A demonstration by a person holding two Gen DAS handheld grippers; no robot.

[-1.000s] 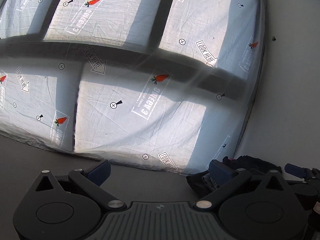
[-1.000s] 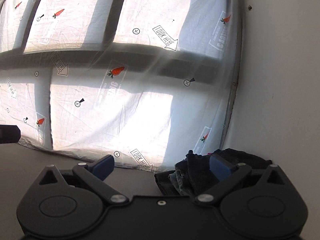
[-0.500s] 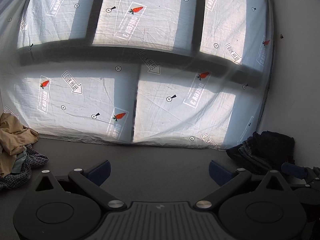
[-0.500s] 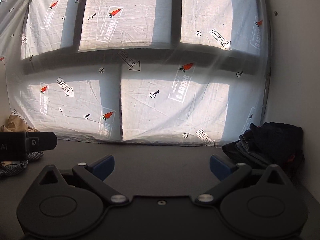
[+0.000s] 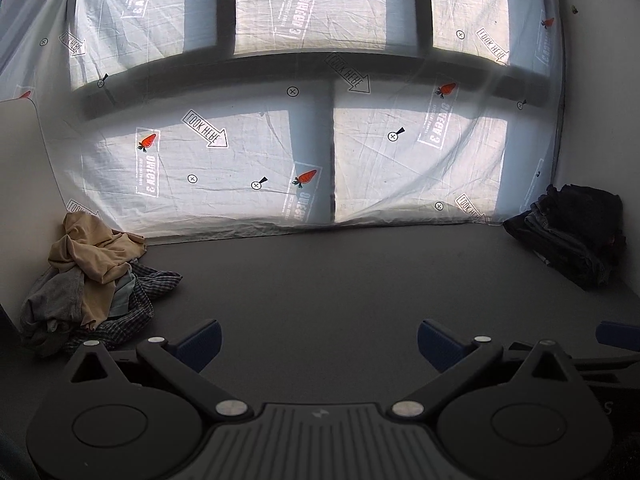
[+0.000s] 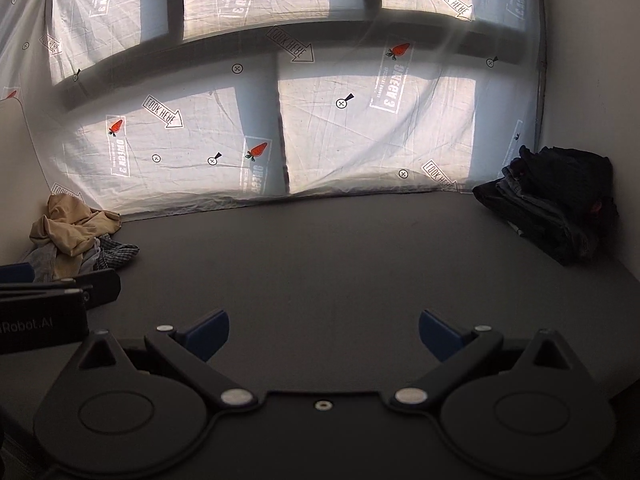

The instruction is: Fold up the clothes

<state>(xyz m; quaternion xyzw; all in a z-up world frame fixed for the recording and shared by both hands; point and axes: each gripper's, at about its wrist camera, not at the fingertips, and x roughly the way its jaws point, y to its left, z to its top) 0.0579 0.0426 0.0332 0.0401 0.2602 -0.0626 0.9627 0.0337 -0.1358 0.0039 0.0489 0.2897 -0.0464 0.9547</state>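
Observation:
A heap of unfolded clothes point(image 5: 88, 276), tan on top with grey and checked pieces under it, lies at the table's far left; it also shows in the right wrist view point(image 6: 72, 236). A stack of dark folded clothes point(image 5: 572, 232) sits at the far right corner, also seen in the right wrist view point(image 6: 556, 208). My left gripper point(image 5: 319, 342) is open and empty over the bare grey table point(image 5: 340, 280). My right gripper point(image 6: 324, 332) is open and empty, level with the left one, which shows at its left edge point(image 6: 60, 292).
A white printed sheet point(image 5: 320, 120) with carrots and arrows hangs behind the table, backlit by a window. A white wall point(image 5: 600, 80) stands at the right, a pale panel point(image 5: 20, 160) at the left.
Both grippers have pulled back from the dark stack at the right and swung left. The unfolded heap at the left has come into view. Both stay open.

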